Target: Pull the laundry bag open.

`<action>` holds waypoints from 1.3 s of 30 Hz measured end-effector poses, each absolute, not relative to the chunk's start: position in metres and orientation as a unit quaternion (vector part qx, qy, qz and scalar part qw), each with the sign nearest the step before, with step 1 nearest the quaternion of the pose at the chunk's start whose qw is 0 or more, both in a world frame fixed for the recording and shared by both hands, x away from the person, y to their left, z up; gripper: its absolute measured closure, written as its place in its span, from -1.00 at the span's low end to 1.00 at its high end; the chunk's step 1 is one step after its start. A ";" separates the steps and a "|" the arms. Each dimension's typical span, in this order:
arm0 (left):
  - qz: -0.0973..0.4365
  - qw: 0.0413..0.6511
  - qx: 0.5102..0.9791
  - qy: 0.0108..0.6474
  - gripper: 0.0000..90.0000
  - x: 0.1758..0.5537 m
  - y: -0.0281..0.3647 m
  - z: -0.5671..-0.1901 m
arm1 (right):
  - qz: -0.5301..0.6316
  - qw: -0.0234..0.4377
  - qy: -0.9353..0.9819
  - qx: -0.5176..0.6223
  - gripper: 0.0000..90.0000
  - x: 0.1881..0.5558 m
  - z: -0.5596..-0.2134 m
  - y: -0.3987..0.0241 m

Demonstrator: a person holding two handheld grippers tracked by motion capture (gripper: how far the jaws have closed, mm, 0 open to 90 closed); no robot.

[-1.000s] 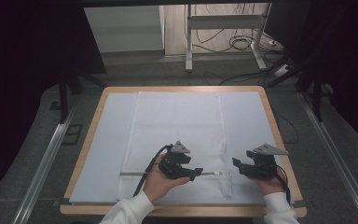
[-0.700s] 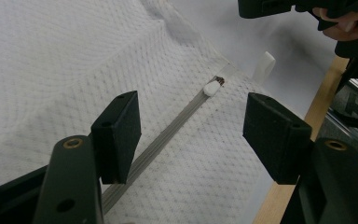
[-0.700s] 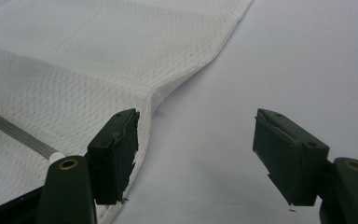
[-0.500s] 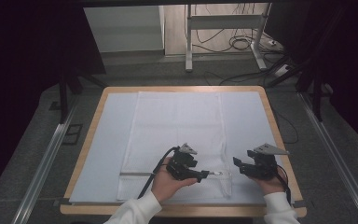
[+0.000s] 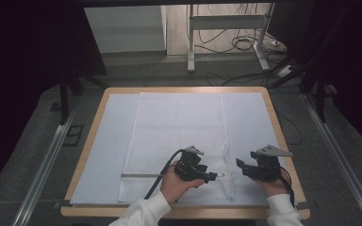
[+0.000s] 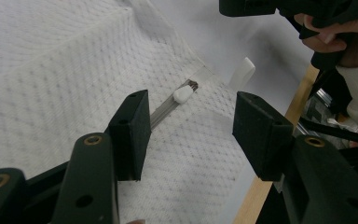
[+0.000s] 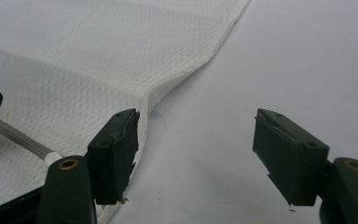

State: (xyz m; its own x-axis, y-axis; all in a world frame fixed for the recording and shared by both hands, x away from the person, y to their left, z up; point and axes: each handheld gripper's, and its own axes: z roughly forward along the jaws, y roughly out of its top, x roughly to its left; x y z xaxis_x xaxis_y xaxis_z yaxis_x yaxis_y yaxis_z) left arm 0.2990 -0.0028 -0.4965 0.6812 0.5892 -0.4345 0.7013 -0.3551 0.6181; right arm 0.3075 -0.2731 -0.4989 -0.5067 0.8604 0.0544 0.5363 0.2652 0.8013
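A white mesh bag (image 5: pixel 179 141) lies flat on the table (image 5: pixel 94 117), its long axis running from the near edge toward the far edge, roughly midway between the left and right edges. Its zipper (image 5: pixel 141 175) crosses the bag near the near end, parallel to the table's near edge, so the zipped end points toward the person. In the left gripper view the zipper's white pull (image 6: pixel 182 94) sits at the end of the clear zipper track, close to the bag's right side seam, and a small white tab (image 6: pixel 243 73) sticks out past that seam. The left tool (image 5: pixel 212 177) lies low over the zipper near the bag's near right corner, pointing toward the table's right edge; its jaws have just been closing but stand apart, with the pull ahead of the pads (image 6: pixel 131 133) and nothing pinched between them. The right tool (image 5: pixel 239 165) hovers near the table's near right corner, just beside the bag's right edge and pointing left toward it; its jaws are spread wide and empty, one pad (image 7: pixel 114 151) over the bag's hem, the other over the bare white table cover (image 7: pixel 284 56).
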 end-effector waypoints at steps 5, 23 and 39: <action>-0.086 0.406 0.819 0.398 0.03 0.302 -0.010 -0.503 | 0.402 0.203 0.769 0.455 -0.33 0.307 -0.498 -0.274; -0.093 0.385 0.825 0.403 0.14 0.312 -0.028 -0.512 | 0.399 0.208 0.769 0.454 -0.33 0.308 -0.498 -0.274; -0.111 0.376 0.826 0.405 0.26 0.315 -0.037 -0.520 | 0.399 0.213 0.766 0.457 -0.33 0.308 -0.497 -0.276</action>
